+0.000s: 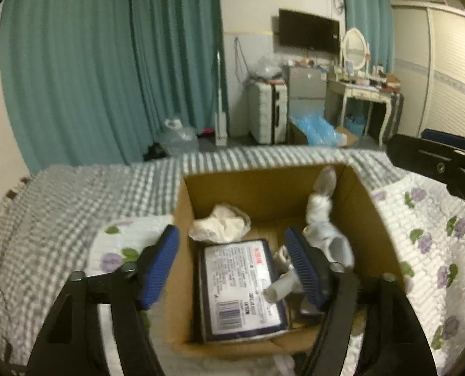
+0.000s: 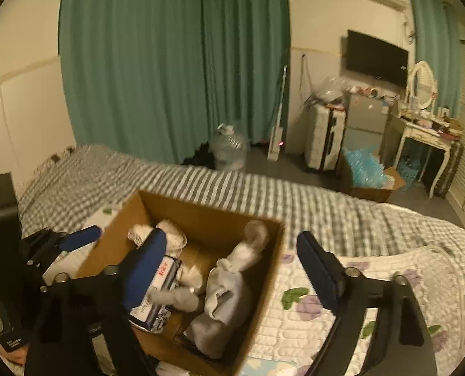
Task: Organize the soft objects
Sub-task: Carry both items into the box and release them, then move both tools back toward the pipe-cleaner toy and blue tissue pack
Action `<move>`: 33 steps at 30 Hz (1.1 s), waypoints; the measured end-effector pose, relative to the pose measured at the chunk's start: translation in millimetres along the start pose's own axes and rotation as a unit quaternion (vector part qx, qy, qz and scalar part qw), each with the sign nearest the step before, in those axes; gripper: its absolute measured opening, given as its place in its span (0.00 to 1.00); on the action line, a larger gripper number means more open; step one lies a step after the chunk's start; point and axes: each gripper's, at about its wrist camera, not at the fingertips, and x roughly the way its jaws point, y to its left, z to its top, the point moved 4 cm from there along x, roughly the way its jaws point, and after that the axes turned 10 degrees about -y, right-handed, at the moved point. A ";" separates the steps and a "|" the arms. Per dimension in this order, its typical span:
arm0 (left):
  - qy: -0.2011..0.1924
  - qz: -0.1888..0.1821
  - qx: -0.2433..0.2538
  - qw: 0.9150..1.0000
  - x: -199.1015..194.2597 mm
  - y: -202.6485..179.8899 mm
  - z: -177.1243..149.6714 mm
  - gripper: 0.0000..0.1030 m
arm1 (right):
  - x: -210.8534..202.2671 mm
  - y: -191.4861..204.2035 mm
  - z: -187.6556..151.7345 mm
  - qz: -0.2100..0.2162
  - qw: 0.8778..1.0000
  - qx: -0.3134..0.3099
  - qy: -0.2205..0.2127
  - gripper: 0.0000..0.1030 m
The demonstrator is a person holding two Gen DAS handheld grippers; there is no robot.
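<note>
An open cardboard box [image 1: 263, 188] [image 2: 263, 269] sits on the bed. Inside lie a crumpled cream cloth [image 1: 221, 222] [image 2: 169, 235], a blue-edged tissue pack [image 1: 241, 285] [image 2: 157, 297] and white-grey socks [image 1: 321, 219] [image 2: 226, 285] leaning on the right wall. My left gripper [image 1: 232, 269] is open and empty, its fingers straddling the box's left wall. My right gripper [image 2: 232, 266] is open and empty above the box's right side, one finger over the box and one outside it. The right gripper [image 1: 436, 159] also shows in the left wrist view.
The bed has a grey checked cover [image 1: 75, 194] and a white floral quilt [image 2: 357, 297]. Beyond the bed stand green curtains [image 2: 169, 62], a water jug [image 2: 230, 150], a suitcase [image 2: 324, 138], a box with blue plastic [image 2: 367, 172] and a dressing table [image 2: 426, 131].
</note>
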 end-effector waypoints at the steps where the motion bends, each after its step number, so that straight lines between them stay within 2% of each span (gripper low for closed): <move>1: -0.010 0.005 0.002 1.000 -9.1 -0.3 4.9 0.91 | -8.8 -1.4 5.6 -0.002 1.000 0.000 -0.004 0.87; 9: -0.077 0.035 0.004 0.996 -100.2 4.6 47.4 0.93 | -115.4 -12.4 44.8 -0.029 0.998 -0.003 -0.055 1.00; 13: -0.116 0.048 0.007 0.992 -152.3 0.5 56.2 1.00 | -167.7 -17.4 56.9 -0.041 0.995 -0.004 -0.087 1.00; 17: -0.142 0.048 -0.001 0.989 -187.5 -6.1 55.4 1.00 | -211.5 -20.2 63.1 -0.046 0.994 -0.011 -0.103 1.00; 22: -0.146 0.027 -0.008 0.989 -203.2 -17.7 41.0 1.00 | -252.7 -17.8 58.6 -0.053 0.991 -0.033 -0.118 1.00; 26: -0.138 0.035 -0.007 0.990 -199.4 -26.0 22.6 1.00 | -267.6 -12.9 39.4 -0.041 0.991 -0.049 -0.115 1.00; 29: -0.114 0.017 -0.032 0.993 -187.2 -25.8 6.0 1.00 | -262.8 -10.6 16.1 -0.039 0.993 -0.060 -0.092 1.00; 33: -0.079 0.021 -0.061 0.995 -165.5 -25.3 -17.3 1.00 | -240.7 -17.2 -17.4 -0.038 0.996 -0.049 -0.059 1.00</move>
